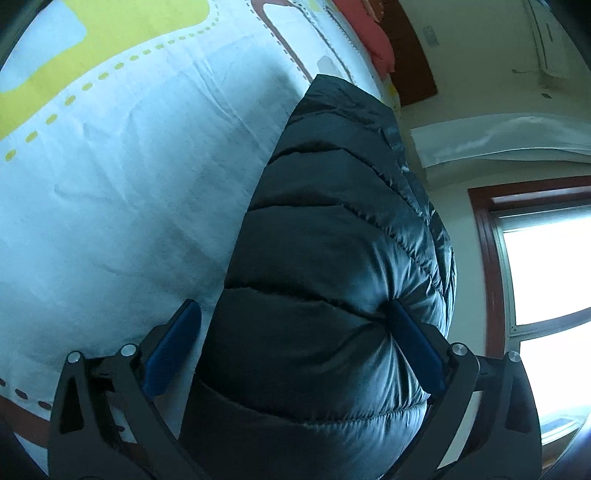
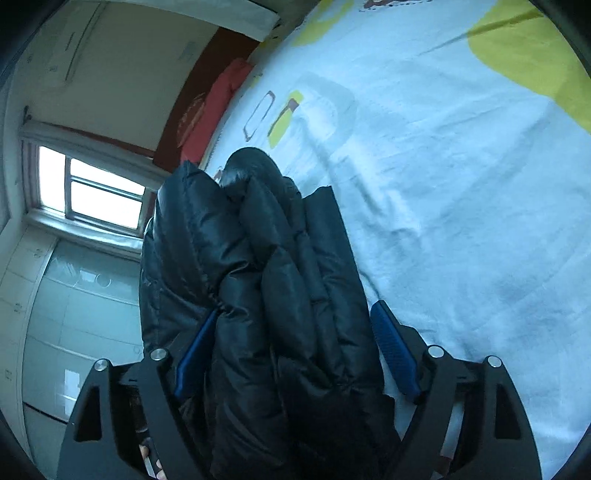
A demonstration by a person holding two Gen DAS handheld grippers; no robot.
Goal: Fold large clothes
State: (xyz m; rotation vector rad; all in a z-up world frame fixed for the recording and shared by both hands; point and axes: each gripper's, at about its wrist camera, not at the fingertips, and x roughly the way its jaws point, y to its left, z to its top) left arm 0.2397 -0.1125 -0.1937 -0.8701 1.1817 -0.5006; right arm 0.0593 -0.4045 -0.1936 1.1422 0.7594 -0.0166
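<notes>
A black quilted puffer jacket (image 1: 332,258) lies bunched on a bed sheet (image 1: 129,184) that is pale blue with yellow patches. My left gripper (image 1: 295,343) has its blue pads wide apart with a thick fold of the jacket between them; the right pad presses into the fabric. In the right wrist view the jacket (image 2: 258,277) is folded in several thick layers and fills the gap of my right gripper (image 2: 291,347). Its left pad is dug into the fabric, and its right pad sits beside the jacket's edge.
A red pillow (image 1: 369,33) lies at the head of the bed by a dark wooden headboard (image 1: 410,55). A window (image 2: 92,192) and an air conditioner (image 2: 74,48) are on the walls. The sheet (image 2: 461,184) spreads wide beside the jacket.
</notes>
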